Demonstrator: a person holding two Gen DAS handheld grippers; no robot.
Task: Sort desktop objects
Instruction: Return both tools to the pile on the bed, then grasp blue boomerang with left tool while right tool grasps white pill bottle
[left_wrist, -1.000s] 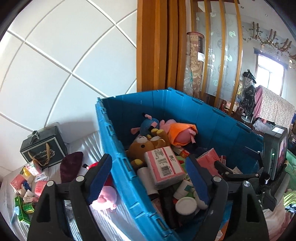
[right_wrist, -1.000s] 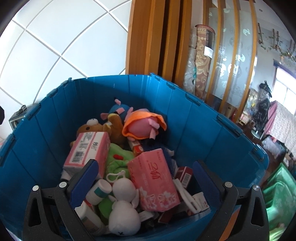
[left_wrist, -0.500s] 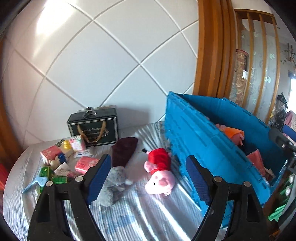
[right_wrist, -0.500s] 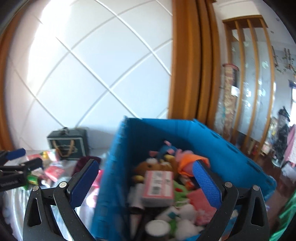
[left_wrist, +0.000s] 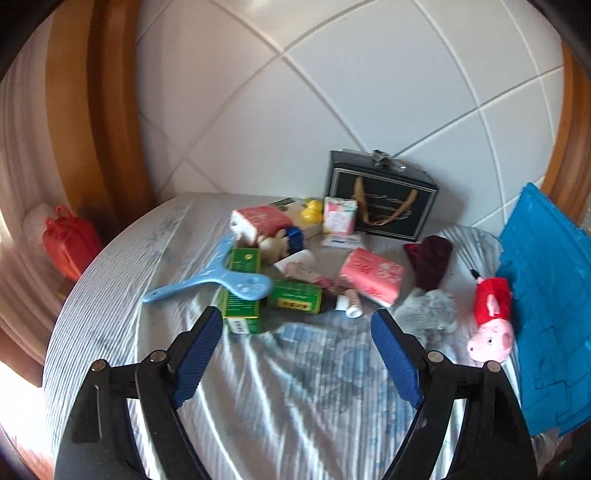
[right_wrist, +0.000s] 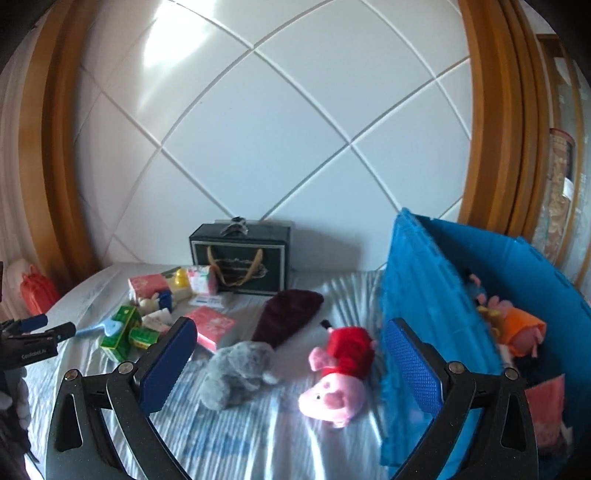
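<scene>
Both empty: left hand-held gripper (left_wrist: 295, 328) spread wide above the green boxes (left_wrist: 243, 310), right hand-held gripper (right_wrist: 291, 345) released over the pig toy (right_wrist: 340, 373) beside the blue crate (right_wrist: 424, 288).

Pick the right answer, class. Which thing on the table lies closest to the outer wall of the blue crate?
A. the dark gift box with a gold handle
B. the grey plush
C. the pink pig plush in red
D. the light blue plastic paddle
C: the pink pig plush lies right beside the blue crate wall; the other three lie further off.
</scene>
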